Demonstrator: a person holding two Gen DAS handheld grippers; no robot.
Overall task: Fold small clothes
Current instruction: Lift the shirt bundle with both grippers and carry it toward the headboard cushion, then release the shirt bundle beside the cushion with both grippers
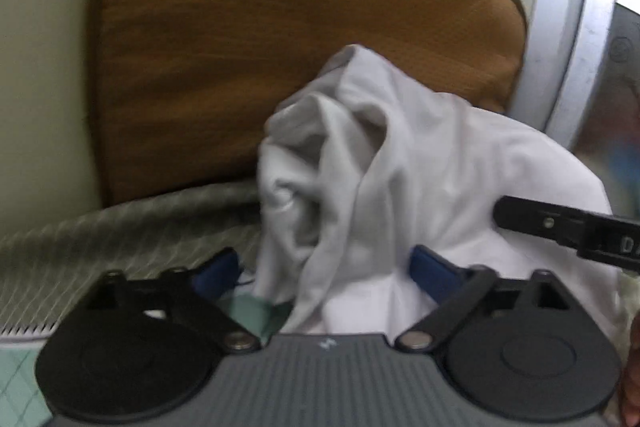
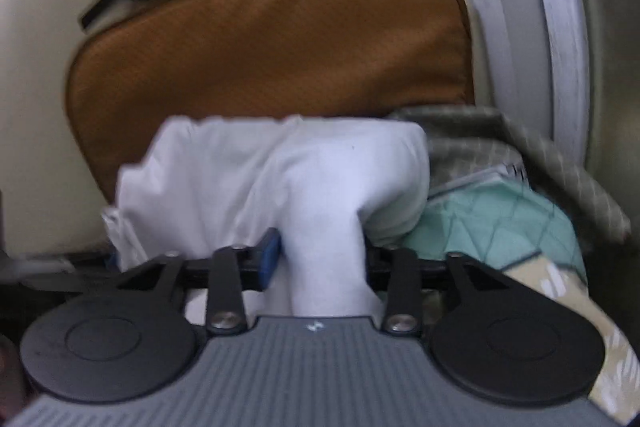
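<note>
Fingers (image 2: pixel 270 253) pinch white garment (image 2: pixel 280 167) before brown cushion (image 2: pixel 280 39), cream wall (image 2: pixel 32 47)

Both views are lit by soft, diffuse light with no hard-edged shadows. Motion blur softens both frames overall; fabric weave and edges read smeared. The crumpled white cotton garment (image 1: pixel 400 163) is the brightest area and loses fold detail where nearly overexposed; shallow grey shadows sit in its creases. The brown textured cushion (image 2: pixel 272 43) appears evenly lit. Fisheye distortion bends the silver metal frame (image 1: pixel 568 27) into a curve at the right edge. The corners fall dimmer and less sharp.
</note>
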